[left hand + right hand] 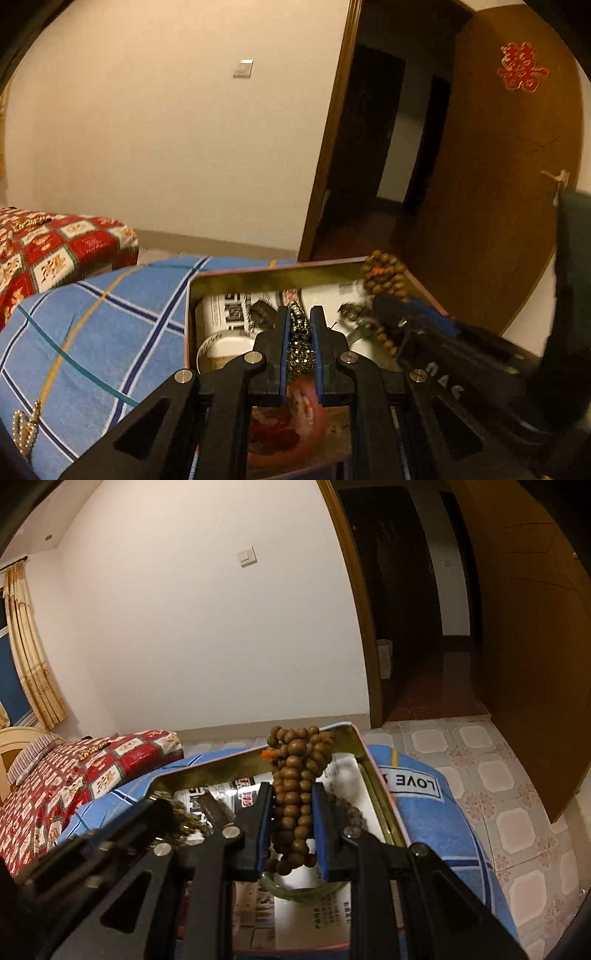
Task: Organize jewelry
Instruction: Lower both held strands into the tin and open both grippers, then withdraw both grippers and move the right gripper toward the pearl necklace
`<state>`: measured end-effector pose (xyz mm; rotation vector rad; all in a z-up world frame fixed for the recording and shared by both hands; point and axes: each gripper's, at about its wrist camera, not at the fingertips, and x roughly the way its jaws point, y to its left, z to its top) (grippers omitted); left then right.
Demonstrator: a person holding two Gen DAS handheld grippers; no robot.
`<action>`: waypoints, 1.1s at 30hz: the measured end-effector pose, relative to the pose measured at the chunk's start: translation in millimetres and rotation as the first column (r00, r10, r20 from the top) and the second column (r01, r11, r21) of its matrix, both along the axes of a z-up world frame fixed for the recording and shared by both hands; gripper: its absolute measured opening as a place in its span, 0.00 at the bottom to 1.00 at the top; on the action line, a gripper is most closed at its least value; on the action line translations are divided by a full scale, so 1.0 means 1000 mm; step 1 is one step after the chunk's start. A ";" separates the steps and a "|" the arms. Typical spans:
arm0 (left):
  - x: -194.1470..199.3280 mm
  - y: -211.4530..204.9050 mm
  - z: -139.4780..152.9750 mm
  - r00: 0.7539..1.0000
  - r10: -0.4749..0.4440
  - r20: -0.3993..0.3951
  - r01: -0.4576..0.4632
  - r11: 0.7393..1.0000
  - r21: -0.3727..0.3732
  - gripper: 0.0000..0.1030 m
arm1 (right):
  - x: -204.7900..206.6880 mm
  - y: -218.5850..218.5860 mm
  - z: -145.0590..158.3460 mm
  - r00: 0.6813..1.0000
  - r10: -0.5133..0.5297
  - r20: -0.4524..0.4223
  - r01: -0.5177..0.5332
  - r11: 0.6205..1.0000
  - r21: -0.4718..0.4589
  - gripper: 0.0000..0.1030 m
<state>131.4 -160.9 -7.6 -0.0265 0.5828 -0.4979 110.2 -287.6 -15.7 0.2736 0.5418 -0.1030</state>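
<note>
My left gripper is shut on a dark metallic bead chain and holds it over an open metal tin lined with printed paper. My right gripper is shut on a bunch of brown wooden beads over the same tin. The wooden beads and right gripper show at the right of the left wrist view. The left gripper with its chain shows at the left of the right wrist view. A pale bead string lies on the blue cloth. A green bangle lies in the tin.
The tin rests on a blue plaid cloth. A red patterned bed with a gold chain stands at the left. A brown door stands open onto a dark hallway. Tiled floor lies to the right.
</note>
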 end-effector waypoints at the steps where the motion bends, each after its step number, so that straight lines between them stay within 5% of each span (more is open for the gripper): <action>1: 0.002 -0.001 -0.002 1.000 0.005 -0.008 -0.005 1.000 0.010 0.09 | 0.000 -0.001 0.000 1.000 0.001 -0.005 -0.001 1.000 0.000 0.23; 11: 0.004 -0.004 -0.007 0.997 0.070 -0.018 -0.068 0.993 0.098 0.11 | 0.004 -0.001 -0.002 1.000 0.014 -0.012 -0.014 1.000 0.012 0.32; 13: 0.003 -0.006 -0.006 0.997 0.071 -0.019 -0.068 0.992 0.108 0.25 | -0.002 -0.002 0.004 1.000 -0.007 0.025 0.007 1.000 0.006 0.48; 15: 0.000 -0.004 -0.003 0.996 0.094 -0.007 -0.093 0.990 0.107 0.70 | -0.012 -0.005 0.011 0.995 -0.047 0.085 0.047 0.999 0.004 0.66; 16: -0.004 -0.002 0.000 0.993 0.114 0.020 -0.115 0.989 0.096 0.76 | -0.016 -0.007 0.014 0.991 -0.071 0.112 0.070 0.998 0.006 0.72; 25: -0.021 0.016 0.003 0.973 0.214 0.082 -0.223 0.966 0.129 0.78 | -0.017 -0.022 0.013 0.984 -0.138 0.111 0.131 0.989 0.070 0.78; 33: -0.044 0.052 0.000 0.944 0.313 0.103 -0.327 0.929 0.172 0.78 | -0.025 0.000 0.013 0.987 -0.100 0.129 0.106 0.994 -0.039 0.79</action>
